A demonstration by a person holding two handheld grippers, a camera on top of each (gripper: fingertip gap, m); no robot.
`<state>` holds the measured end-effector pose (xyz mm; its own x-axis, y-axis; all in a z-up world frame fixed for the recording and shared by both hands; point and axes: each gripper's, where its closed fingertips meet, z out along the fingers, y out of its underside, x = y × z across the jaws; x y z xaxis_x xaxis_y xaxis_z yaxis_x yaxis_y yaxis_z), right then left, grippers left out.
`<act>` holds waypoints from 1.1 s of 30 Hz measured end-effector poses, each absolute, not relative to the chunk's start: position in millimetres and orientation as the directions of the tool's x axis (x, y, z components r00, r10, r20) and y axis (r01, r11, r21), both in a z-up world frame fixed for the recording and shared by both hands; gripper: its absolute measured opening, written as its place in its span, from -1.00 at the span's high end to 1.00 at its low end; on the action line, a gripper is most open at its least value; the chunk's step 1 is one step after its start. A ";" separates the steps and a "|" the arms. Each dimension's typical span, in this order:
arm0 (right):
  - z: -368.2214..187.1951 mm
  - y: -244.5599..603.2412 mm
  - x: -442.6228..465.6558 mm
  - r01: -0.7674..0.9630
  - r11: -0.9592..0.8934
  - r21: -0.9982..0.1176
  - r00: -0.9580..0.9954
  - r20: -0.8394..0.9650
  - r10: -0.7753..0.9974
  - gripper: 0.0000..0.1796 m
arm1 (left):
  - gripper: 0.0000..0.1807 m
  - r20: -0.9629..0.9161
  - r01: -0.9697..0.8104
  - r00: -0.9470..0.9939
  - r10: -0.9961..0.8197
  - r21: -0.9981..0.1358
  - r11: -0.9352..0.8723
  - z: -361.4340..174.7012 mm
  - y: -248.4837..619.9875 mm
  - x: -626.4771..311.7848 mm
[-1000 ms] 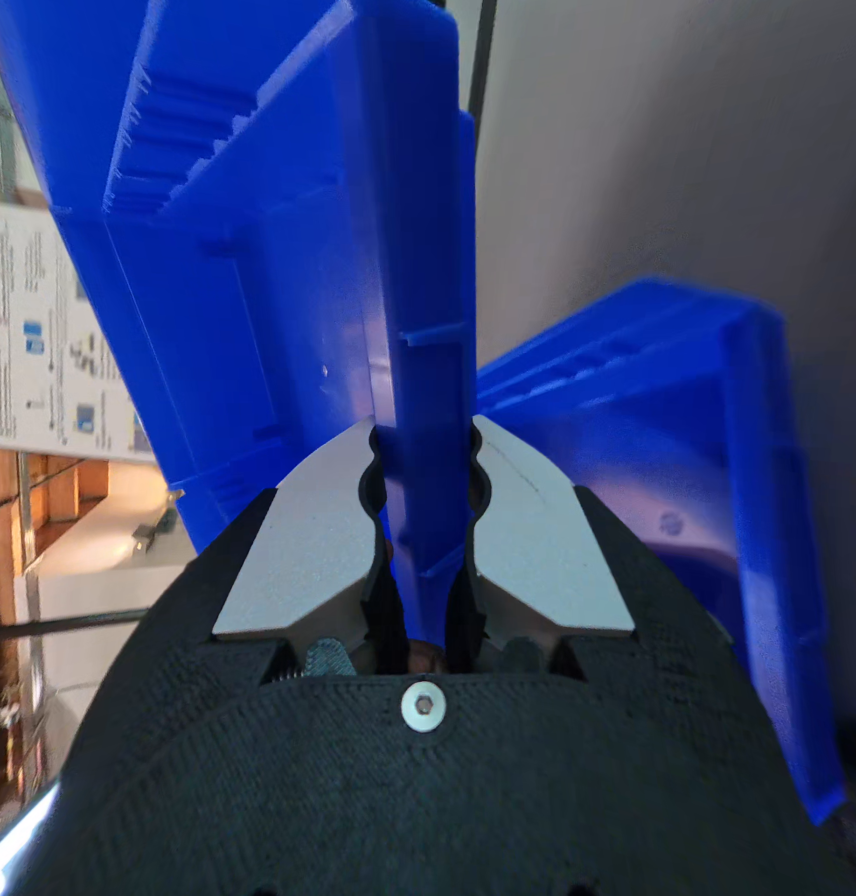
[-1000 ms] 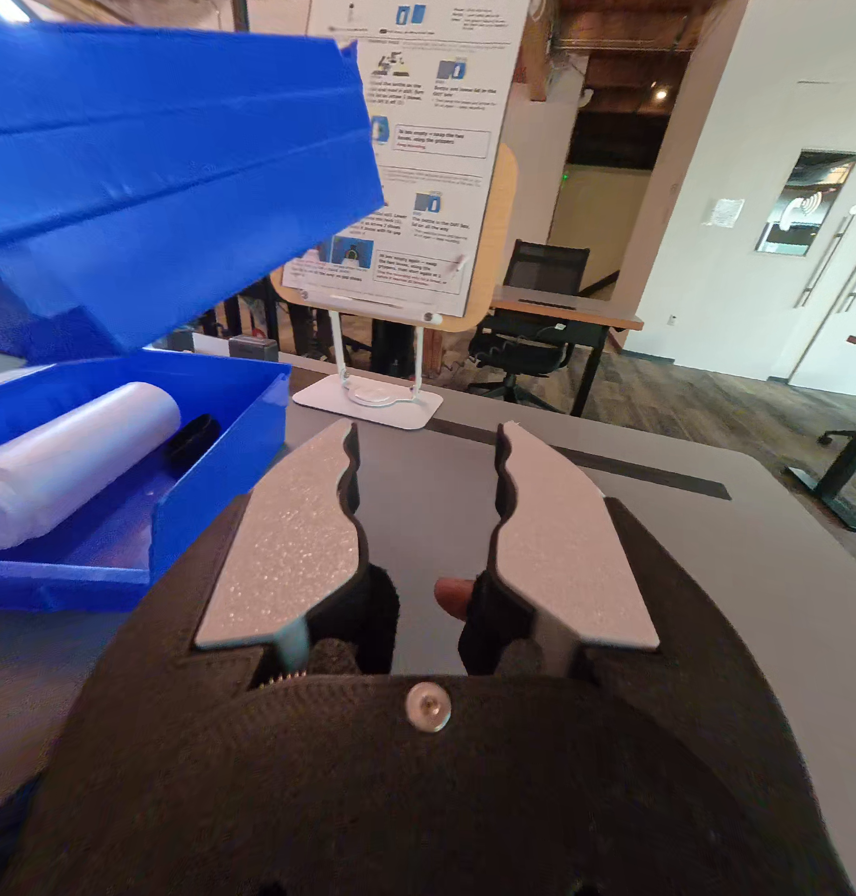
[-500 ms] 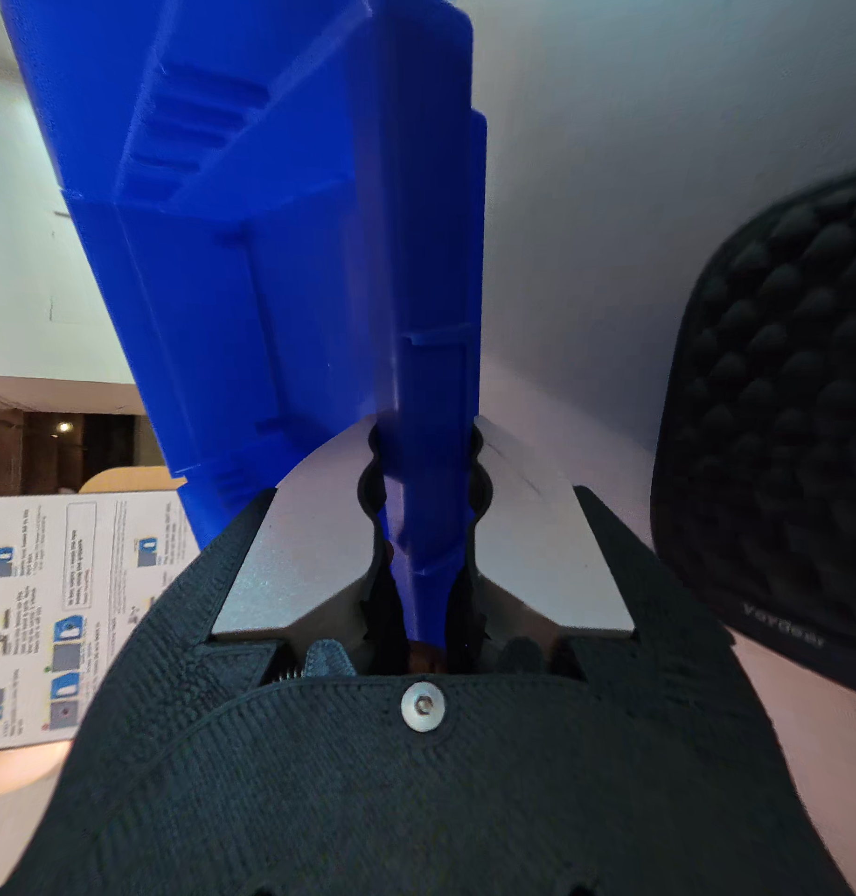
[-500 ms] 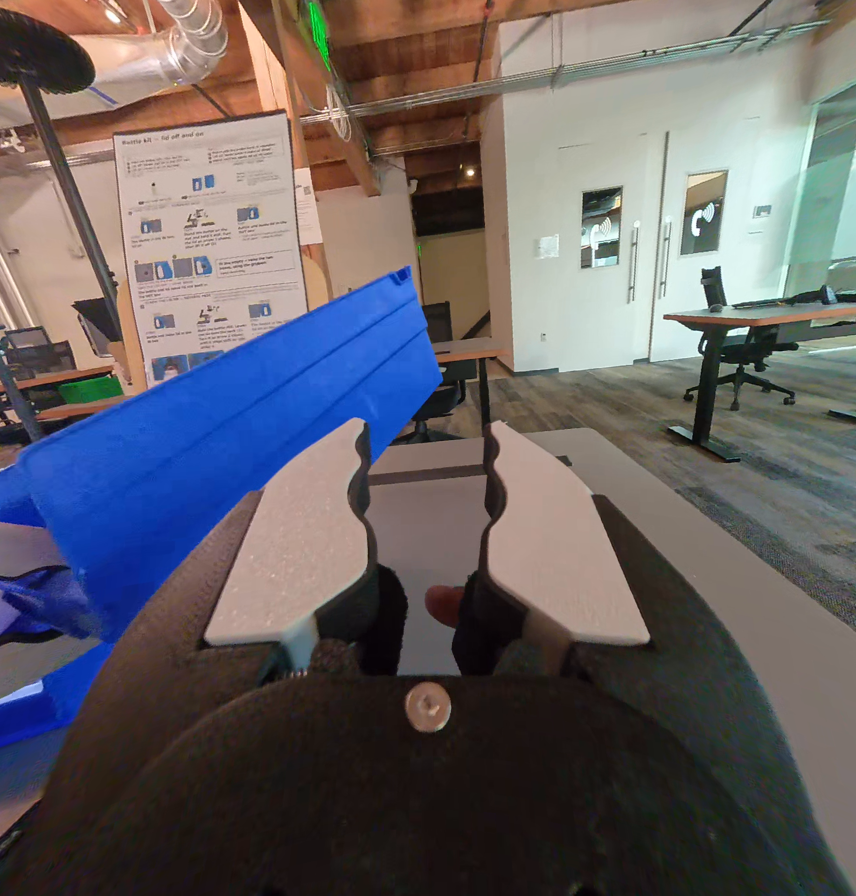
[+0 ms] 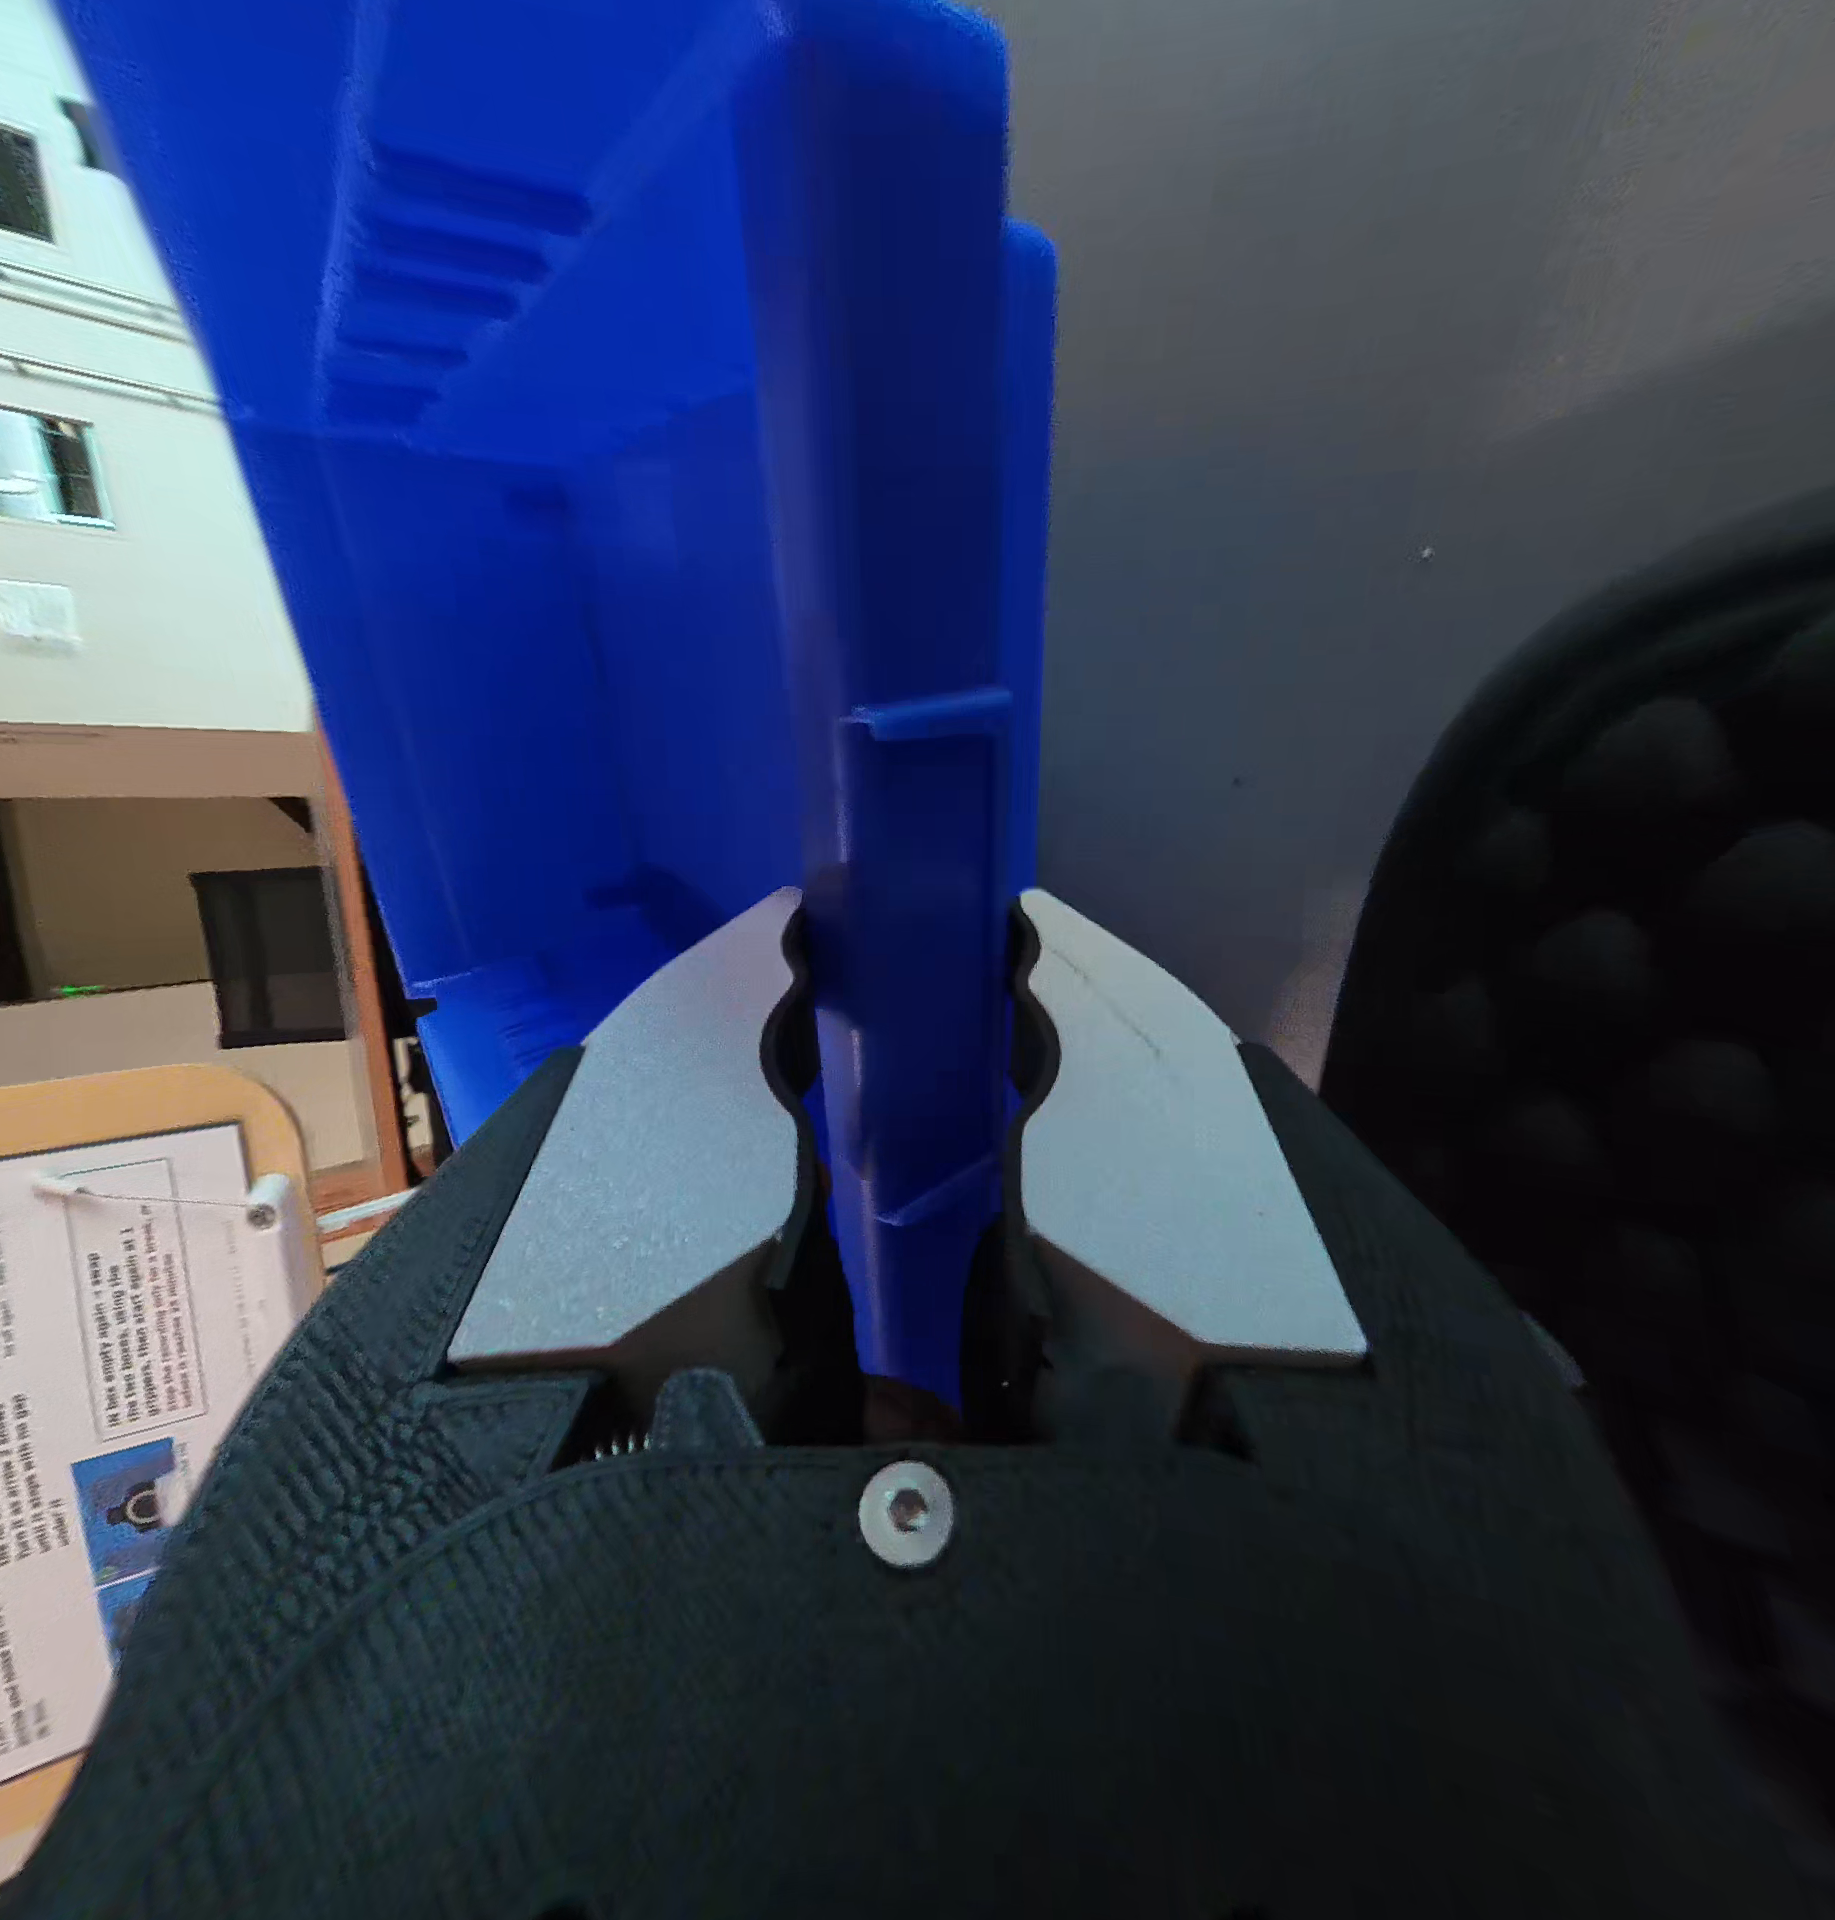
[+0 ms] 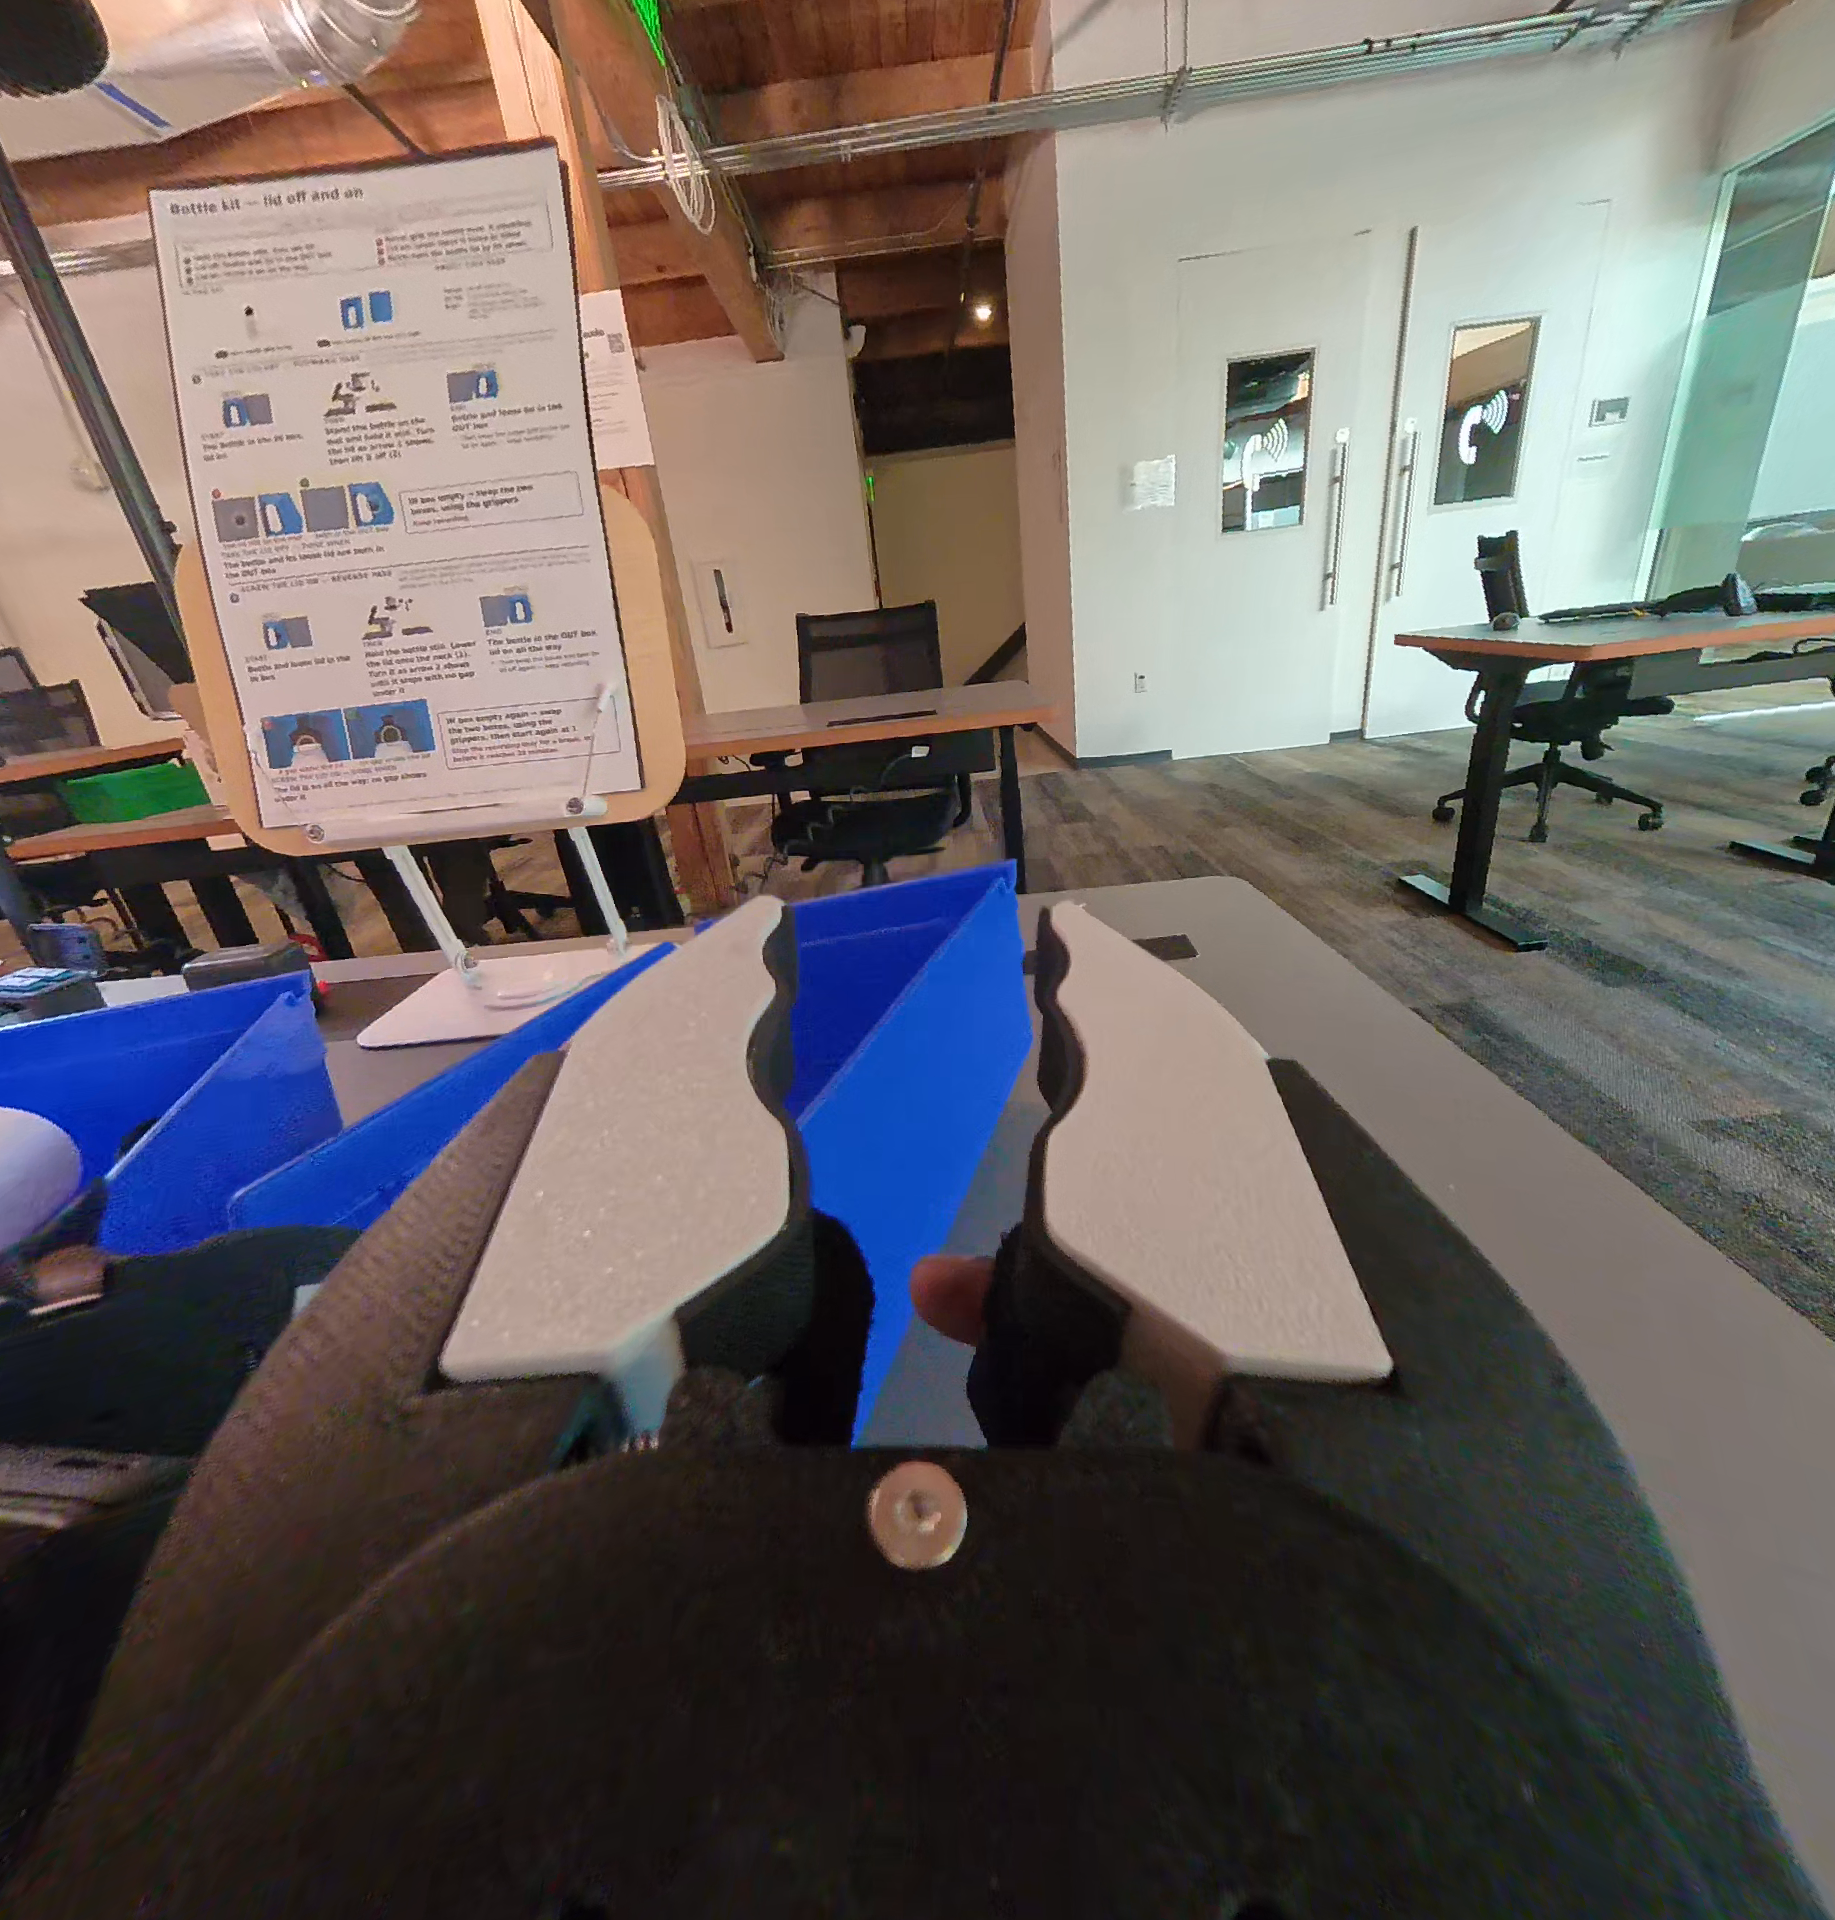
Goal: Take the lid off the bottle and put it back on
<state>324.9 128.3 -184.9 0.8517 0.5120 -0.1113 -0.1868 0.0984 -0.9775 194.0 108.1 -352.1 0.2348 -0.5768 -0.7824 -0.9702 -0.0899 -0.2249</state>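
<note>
Office desk (image 6: 1515, 1195) behind; my left gripper (image 5: 908, 1023) clamped a blue bin (image 5: 601, 499) wall, right gripper (image 6: 908, 1122) gaped empty. I judged the bin might slip.

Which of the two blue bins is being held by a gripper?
The blue bin clamped by its wall in the left gripper, tipped up off the table. The other blue bin, with the white bottle inside, isn't gripped.

The grey table (image 6: 1412, 1195) carries two blue bins (image 6: 913, 1039); a white sign stand (image 6: 477, 1003) rests behind them.
</note>
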 end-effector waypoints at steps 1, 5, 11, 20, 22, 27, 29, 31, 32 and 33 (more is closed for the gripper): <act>-186.0 128.9 323.4 -0.186 0.094 -0.978 0.850 -0.113 0.514 0.50 | 0.61 -0.804 -0.973 0.224 -0.551 -0.215 -0.081 -352.4 111.4 193.1; -187.5 129.7 317.3 -0.197 0.080 -0.977 0.837 -0.126 0.532 0.51 | 0.53 -0.926 -0.990 0.140 -0.351 -0.138 -0.030 -331.0 121.1 189.2; -191.3 128.3 306.3 -0.135 0.079 -0.988 0.832 -0.070 0.550 0.49 | 0.33 -0.867 -0.941 0.321 -0.382 -0.338 -0.024 -299.3 83.9 179.0; -207.1 120.5 263.2 -0.003 0.045 -0.999 0.763 0.027 0.646 0.46 | 0.29 -0.695 -0.806 0.592 -0.409 -0.522 -0.280 -319.6 4.0 65.8; -213.0 113.8 243.5 0.030 0.033 -0.999 0.712 0.045 0.701 0.46 | 0.29 -0.695 -0.806 0.589 -0.413 -0.467 -0.364 -341.6 -4.1 35.4; -268.7 86.9 181.2 0.342 0.001 -0.940 0.474 0.174 0.863 0.26 | 0.43 -0.726 -0.847 0.494 -0.477 -0.278 -0.454 -374.4 -14.6 -10.6; -302.6 85.7 166.9 0.508 0.020 -0.861 0.399 0.256 0.880 0.14 | 0.48 -0.703 -0.837 0.509 -0.496 -0.272 -0.474 -377.0 -17.3 -20.1; -329.7 93.2 157.9 0.603 0.011 -0.798 0.386 0.304 0.871 0.12 | 0.59 -0.664 -0.818 0.538 -0.519 -0.263 -0.512 -381.0 -23.5 -33.1; -341.0 95.9 153.0 0.627 -0.004 -0.779 0.385 0.305 0.871 0.12 | 0.64 -0.644 -0.797 0.568 -0.513 -0.274 -0.539 -383.0 -26.6 -41.2; -350.8 98.6 148.9 0.642 -0.019 -0.766 0.387 0.303 0.871 0.13 | 0.63 -0.632 -0.774 0.599 -0.492 -0.299 -0.558 -383.5 -28.4 -50.4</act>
